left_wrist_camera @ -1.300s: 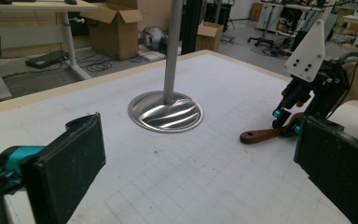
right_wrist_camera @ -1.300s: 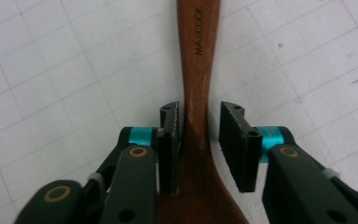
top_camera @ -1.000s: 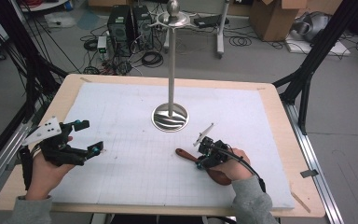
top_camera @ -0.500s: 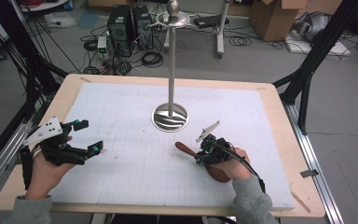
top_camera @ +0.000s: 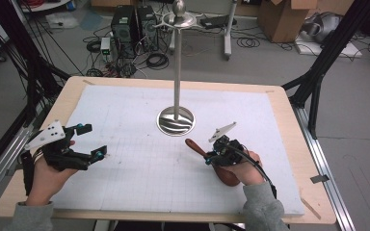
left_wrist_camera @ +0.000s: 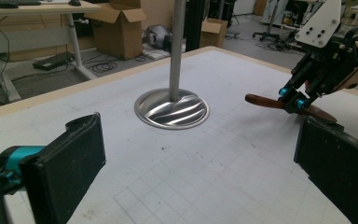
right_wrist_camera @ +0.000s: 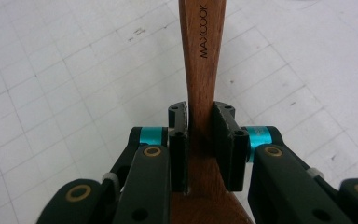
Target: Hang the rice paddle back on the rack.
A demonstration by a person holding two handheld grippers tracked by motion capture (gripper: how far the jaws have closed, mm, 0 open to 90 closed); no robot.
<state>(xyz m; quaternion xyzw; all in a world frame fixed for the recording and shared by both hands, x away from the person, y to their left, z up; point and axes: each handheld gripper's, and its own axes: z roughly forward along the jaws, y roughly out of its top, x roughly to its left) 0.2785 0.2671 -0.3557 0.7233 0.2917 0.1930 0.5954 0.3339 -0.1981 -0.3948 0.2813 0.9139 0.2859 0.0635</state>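
High view first: a metal stand (top_camera: 176, 120) rises from its round base near the middle of the white gridded mat (top_camera: 139, 168). Just in front of that base and a little to its right, a wooden spoon (top_camera: 196, 147) lies on the mat, its handle end pointing toward the base. The right gripper (top_camera: 211, 157) has its jaws closed on the spoon's handle; the right gripper view shows both pads (right_wrist_camera: 178, 140) pressed against the wood, with the word MAXCOOK printed farther up the handle. Well to the left of the stand, the left gripper (top_camera: 91, 140) hovers with jaws spread wide, holding nothing.
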